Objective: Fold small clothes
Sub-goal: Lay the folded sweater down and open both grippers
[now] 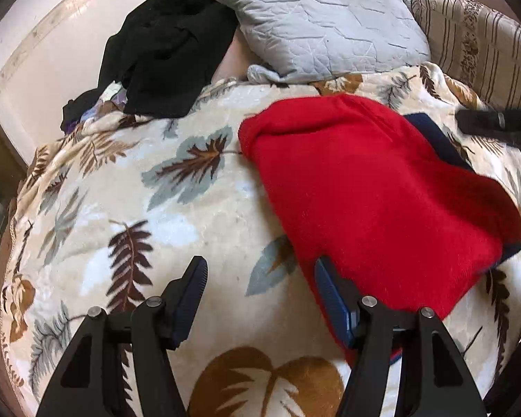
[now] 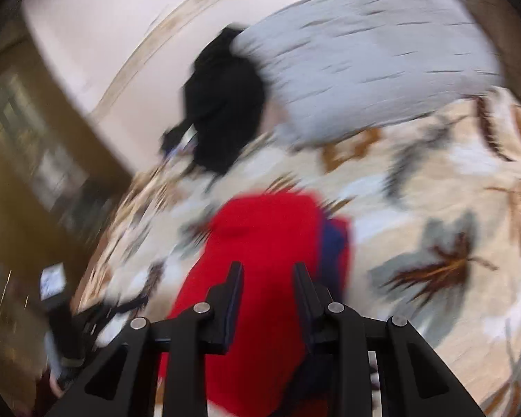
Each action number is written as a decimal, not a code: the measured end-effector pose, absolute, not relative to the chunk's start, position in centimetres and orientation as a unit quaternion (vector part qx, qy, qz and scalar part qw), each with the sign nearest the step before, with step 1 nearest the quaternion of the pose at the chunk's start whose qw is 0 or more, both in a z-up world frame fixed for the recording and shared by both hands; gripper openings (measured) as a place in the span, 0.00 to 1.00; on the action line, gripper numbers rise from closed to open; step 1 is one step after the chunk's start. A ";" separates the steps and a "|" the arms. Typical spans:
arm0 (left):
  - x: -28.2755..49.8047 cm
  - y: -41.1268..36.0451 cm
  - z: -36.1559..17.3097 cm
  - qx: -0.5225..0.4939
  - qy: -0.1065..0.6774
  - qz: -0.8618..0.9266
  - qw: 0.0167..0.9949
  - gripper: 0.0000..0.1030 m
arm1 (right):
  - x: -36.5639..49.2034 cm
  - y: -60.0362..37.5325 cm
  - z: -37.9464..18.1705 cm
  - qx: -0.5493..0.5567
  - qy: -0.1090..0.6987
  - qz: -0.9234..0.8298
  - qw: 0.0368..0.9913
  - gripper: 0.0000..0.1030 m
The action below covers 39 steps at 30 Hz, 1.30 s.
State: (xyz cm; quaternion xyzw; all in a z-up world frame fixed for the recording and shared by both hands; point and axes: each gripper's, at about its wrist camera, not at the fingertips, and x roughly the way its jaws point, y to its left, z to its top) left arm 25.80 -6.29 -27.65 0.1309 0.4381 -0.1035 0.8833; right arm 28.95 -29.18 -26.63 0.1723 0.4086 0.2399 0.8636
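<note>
My red garment (image 1: 375,205) lies on the leaf-print blanket (image 1: 128,187) that covers the bed, to the right of the middle in my left camera's view, folded into a thick pad with a dark blue layer (image 1: 437,139) showing under its far right edge. No box, basket or other container shows in either view; the blanket alone bears the clothes. At the far side a heap of black clothes (image 1: 170,55) rests against a grey quilted pillow (image 1: 316,24), and a striped cushion (image 1: 476,41) sits at the far right. My left gripper (image 1: 260,278) hangs over the near part of the blanket with its 2 fingers spread wide and nothing clamped between them; the left finger (image 1: 194,278) is over bare blanket and the right finger (image 1: 326,288) lies along the near left edge of the red garment, though I cannot tell whether it presses on the cloth. The right camera's view is heavily blurred. My right gripper (image 2: 268,278) is over the near end of the red garment (image 2: 260,243), its jaws partly apart with only a narrow gap; red cloth shows behind the gap, but nothing is pinched in it. A dark strip at the right edge of the left view is too blurred to name.
</note>
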 end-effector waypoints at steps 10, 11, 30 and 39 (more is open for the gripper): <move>25.4 -3.8 -25.6 0.058 0.420 -0.139 0.895 0.63 | 25.8 -26.6 -30.6 0.038 0.506 0.210 0.835 0.26; 25.4 -3.7 -25.0 0.030 0.409 -0.154 0.899 0.63 | 25.9 -26.6 -30.8 0.038 0.517 0.209 0.829 0.26; 24.2 -9.0 -28.6 0.104 0.415 -0.221 0.876 0.65 | 43.1 -27.2 -31.5 0.161 0.526 0.157 0.820 0.28; 23.5 -9.0 -28.4 0.104 0.408 -0.198 0.885 0.65 | 32.3 -28.8 -27.3 0.142 0.486 0.189 0.841 0.28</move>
